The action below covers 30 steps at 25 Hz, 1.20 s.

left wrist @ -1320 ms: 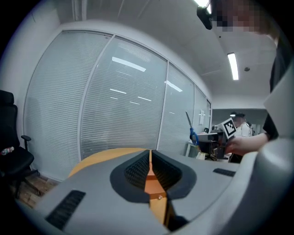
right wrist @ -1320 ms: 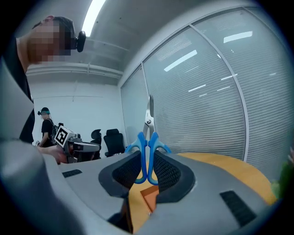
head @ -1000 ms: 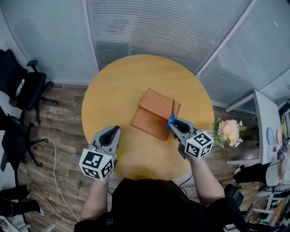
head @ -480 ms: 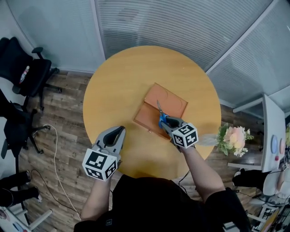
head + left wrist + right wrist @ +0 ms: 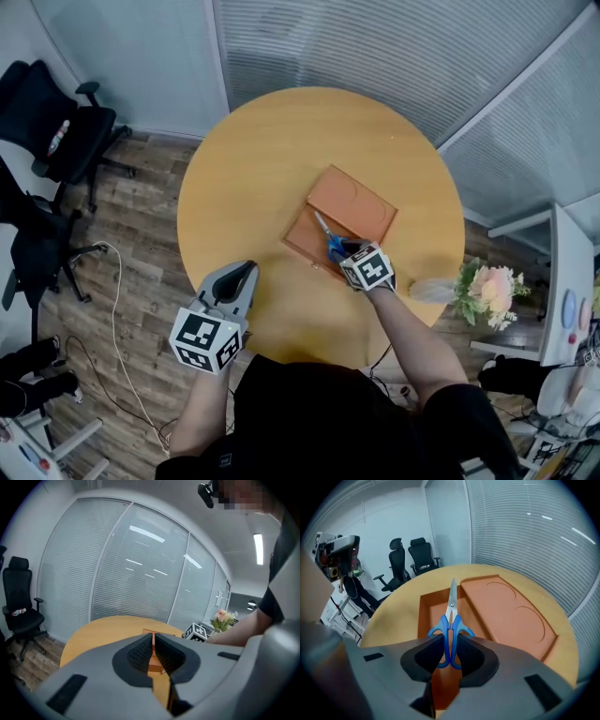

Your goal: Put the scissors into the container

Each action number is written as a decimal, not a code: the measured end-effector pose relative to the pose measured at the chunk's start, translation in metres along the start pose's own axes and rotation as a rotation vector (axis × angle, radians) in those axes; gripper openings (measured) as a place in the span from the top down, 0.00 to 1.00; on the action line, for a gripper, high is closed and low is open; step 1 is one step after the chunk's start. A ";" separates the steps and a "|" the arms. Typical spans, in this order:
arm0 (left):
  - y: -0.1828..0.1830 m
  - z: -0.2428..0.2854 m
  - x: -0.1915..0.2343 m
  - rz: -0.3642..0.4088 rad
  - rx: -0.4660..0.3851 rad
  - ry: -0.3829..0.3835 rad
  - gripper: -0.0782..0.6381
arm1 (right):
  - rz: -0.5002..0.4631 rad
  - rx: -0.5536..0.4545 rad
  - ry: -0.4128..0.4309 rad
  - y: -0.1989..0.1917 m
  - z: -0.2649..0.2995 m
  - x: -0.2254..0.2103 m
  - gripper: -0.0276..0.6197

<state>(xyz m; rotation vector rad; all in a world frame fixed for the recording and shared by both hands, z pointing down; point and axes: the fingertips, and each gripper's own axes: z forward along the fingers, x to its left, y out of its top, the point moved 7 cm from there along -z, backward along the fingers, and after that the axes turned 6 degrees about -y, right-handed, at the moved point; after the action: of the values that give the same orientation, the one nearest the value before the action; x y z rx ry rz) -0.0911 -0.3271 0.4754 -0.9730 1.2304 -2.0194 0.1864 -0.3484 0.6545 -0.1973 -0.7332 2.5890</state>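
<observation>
The right gripper point(image 5: 450, 644) is clamped on the blue handles of the scissors point(image 5: 451, 603), with the blades pointing far, above the open near-left half of the orange container point(image 5: 430, 611). It should lower them flat before it releases. The left gripper point(image 5: 153, 652), with jaws together and empty, hangs at the near left.

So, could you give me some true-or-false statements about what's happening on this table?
1. The right gripper has its jaws closed on the blue handles of the scissors. True.
2. The scissors lie flat on bare wood. False: they are held over the orange container, blades pointing away.
3. The left gripper holds nothing. True.
4. The table is square. False: it is round.
</observation>
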 end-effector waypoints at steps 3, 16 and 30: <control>-0.003 -0.005 0.000 -0.009 -0.008 0.005 0.85 | -0.002 0.066 -0.004 -0.003 0.009 0.000 0.80; -0.019 -0.037 0.001 -0.047 -0.040 0.038 0.85 | -0.088 0.270 -0.027 -0.023 0.032 0.017 0.80; -0.033 -0.076 0.018 -0.080 -0.048 0.050 0.85 | -0.087 0.279 -0.080 -0.022 0.033 0.017 0.78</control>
<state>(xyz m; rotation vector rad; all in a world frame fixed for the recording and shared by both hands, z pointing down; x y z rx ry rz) -0.1667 -0.2907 0.4872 -1.0154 1.2906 -2.0964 0.1707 -0.3396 0.6937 0.0241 -0.3903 2.5921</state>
